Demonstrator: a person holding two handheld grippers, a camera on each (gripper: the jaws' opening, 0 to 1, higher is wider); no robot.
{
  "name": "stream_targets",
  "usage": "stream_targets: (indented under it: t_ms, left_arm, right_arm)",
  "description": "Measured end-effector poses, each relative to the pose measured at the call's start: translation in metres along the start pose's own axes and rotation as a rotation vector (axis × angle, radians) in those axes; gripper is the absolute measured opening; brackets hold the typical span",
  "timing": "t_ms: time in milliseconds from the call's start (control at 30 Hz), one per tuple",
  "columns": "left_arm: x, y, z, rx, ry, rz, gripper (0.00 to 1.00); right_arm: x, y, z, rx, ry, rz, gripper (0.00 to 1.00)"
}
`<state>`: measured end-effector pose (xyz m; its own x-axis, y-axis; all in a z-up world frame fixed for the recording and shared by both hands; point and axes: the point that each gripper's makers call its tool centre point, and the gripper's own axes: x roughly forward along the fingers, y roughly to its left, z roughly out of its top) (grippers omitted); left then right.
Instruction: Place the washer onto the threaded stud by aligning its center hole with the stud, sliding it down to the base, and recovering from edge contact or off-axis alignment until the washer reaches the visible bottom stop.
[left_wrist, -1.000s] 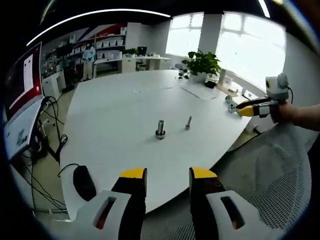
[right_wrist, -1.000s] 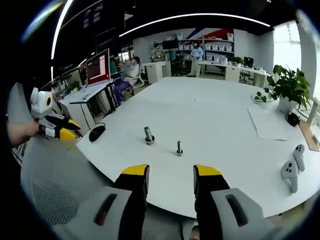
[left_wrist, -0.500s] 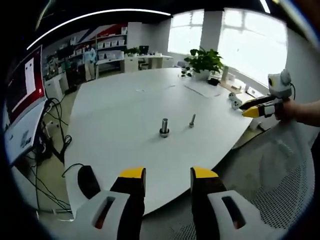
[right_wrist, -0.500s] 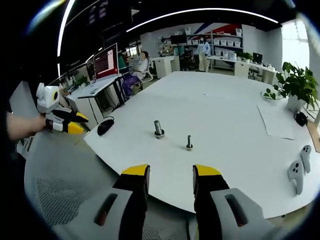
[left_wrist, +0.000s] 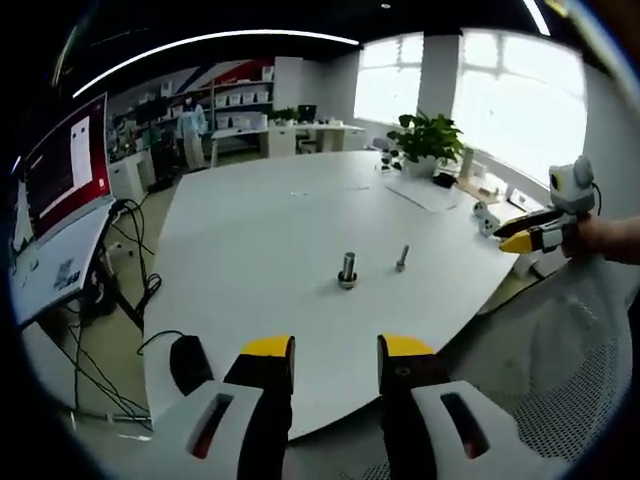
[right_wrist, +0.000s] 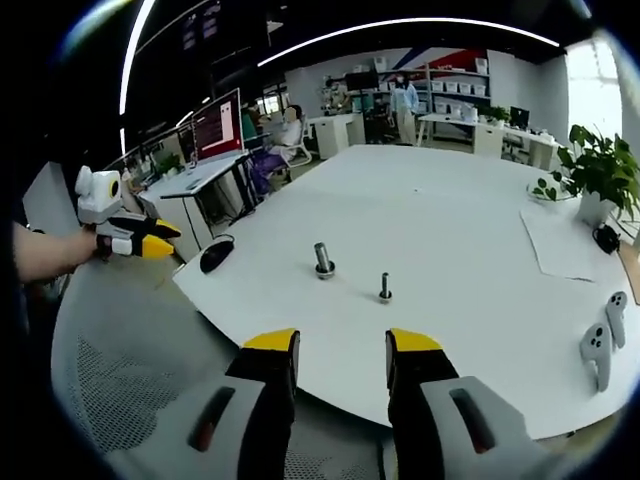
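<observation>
Two metal pieces stand upright on the white table (left_wrist: 250, 240). One is a thick stud (left_wrist: 347, 271) with a wider ring at its base; the other is a thinner bolt (left_wrist: 402, 258) just to its right. In the right gripper view the thick stud (right_wrist: 323, 260) and the thin bolt (right_wrist: 385, 288) sit mid-table. My left gripper (left_wrist: 336, 350) is open and holds nothing, well short of the table edge. My right gripper (right_wrist: 341, 345) is also open and holds nothing. Each gripper shows in the other's view, held by a hand: right gripper (left_wrist: 540, 232), left gripper (right_wrist: 135, 240).
A black mouse (left_wrist: 188, 362) lies near the table's edge, also seen as the mouse (right_wrist: 215, 254). White controllers (right_wrist: 600, 340), a paper sheet (right_wrist: 560, 250) and a potted plant (right_wrist: 598, 170) are toward one side. A mesh chair back (right_wrist: 130, 400) lies below the grippers. A monitor (left_wrist: 60, 170) stands beside the table.
Both views have shifted slightly as the hands drifted. The stud and bolt stay put on the table. Both grippers remain open.
</observation>
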<state>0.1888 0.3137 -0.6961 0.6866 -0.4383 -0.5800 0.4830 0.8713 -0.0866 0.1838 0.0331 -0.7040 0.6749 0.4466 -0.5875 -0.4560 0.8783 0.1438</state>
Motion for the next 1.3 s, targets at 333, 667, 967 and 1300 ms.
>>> stream_targets:
  t_ms: [333, 667, 967, 1300]
  left_arm:
    - [-0.0002, 0.0034, 0.0000, 0.003, -0.001, 0.009, 0.30]
    - [-0.0006, 0.0024, -0.0005, 0.013, 0.000, 0.007, 0.30]
    - [-0.0012, 0.0059, 0.0010, 0.012, -0.011, 0.018, 0.29]
    - [-0.0014, 0.0026, 0.0012, 0.032, -0.009, 0.018, 0.29]
  right_arm:
    - [0.0023, 0.0052, 0.0026, 0.003, -0.003, 0.025, 0.39]
    - [0.0009, 0.0024, 0.0032, 0.017, -0.015, 0.015, 0.39]
    - [0.0022, 0.0044, 0.0017, 0.002, 0.000, 0.019, 0.38]
    - [0.0012, 0.0019, 0.0020, 0.010, -0.009, 0.011, 0.38]
